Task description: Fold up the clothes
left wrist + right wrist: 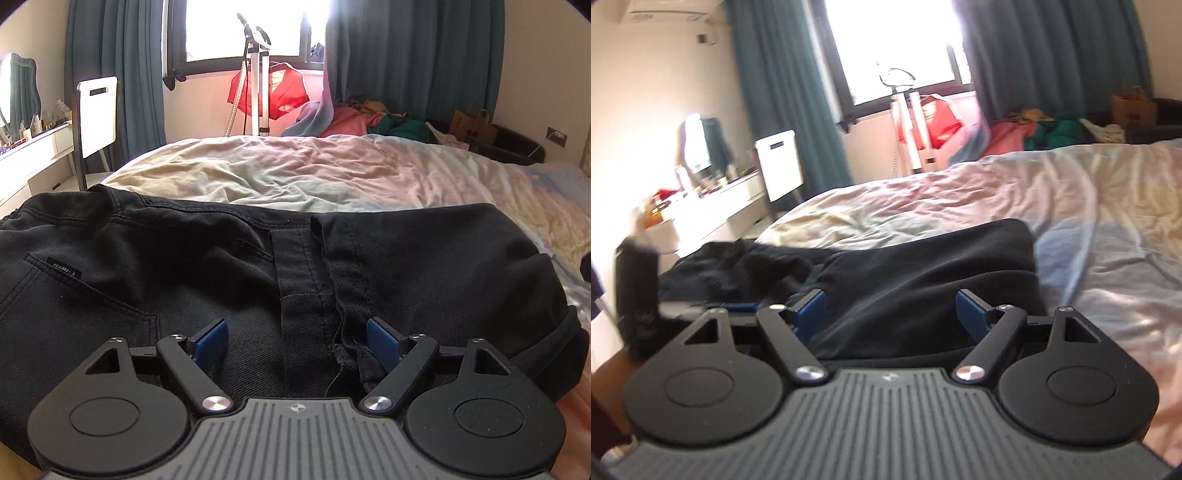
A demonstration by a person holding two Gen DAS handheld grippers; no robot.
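The black trousers (258, 266) lie spread across the near edge of the bed (314, 166), waistband toward the far side, with a back pocket and a small woven label showing on the left and the centre seam running down between the fingers of the left gripper (297, 341). That gripper sits low over the cloth with its blue pads spread wide apart and nothing between them. In the right wrist view, which is blurred, the right gripper (891, 314) also has its pads apart and empty, held over a folded dark part of the trousers (923, 280); the left gripper (639, 291) shows at the left edge. Beyond the garment the crumpled pastel bedsheet (369, 173) stretches clear to the far side. Past it stands a garment steamer pole (258, 81) with a red garment (273, 92) hanging on it, before a bright window (251, 29) flanked by teal curtains (406, 55). A heap of coloured clothes (369, 122) and a brown paper bag (474, 127) lie at the far right; a white chair (98, 114), dresser (33, 147) and mirror (18, 85) stand to the left.
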